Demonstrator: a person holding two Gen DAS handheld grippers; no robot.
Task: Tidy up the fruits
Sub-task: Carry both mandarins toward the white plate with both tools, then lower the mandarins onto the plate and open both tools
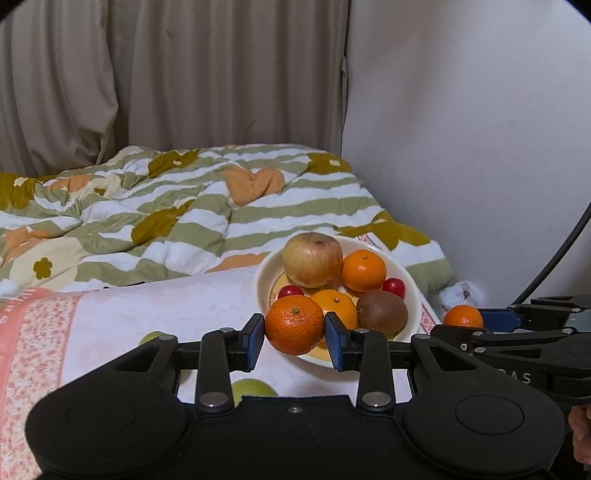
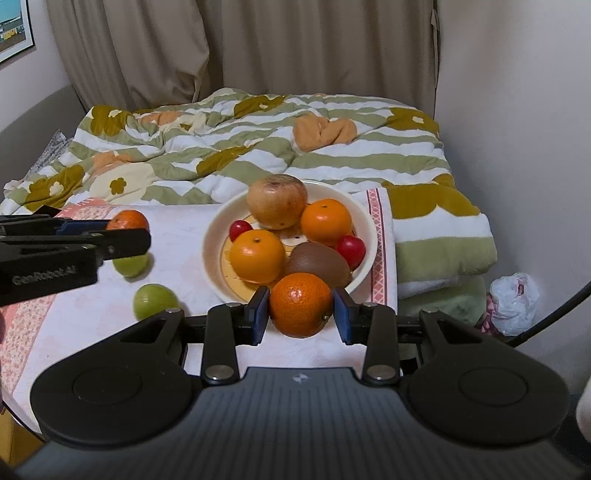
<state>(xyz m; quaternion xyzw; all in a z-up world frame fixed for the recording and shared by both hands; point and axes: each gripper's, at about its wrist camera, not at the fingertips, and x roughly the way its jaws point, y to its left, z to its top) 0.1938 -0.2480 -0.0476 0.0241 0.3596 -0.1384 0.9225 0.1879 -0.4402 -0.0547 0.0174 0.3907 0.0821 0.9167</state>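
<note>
Mandarins (image 1: pixel 294 325) gripped, bowl rim (image 2: pixel 364 225) close

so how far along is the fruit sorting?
Done: the bowl already holds an apple, two oranges, a kiwi and two small red fruits. In hand: left tongs and right tongs each grip a mandarin. Left: two green fruits on the cloth.

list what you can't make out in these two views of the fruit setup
- Left wrist view: both green fruits are mostly hidden behind the left gripper, which is shut on a mandarin.
- Left wrist view: the right gripper's mandarin shows only its top.
- Both views: the plate's printed centre is covered by fruit.
- Right wrist view: the wall picture is cut off by the edge.
</note>
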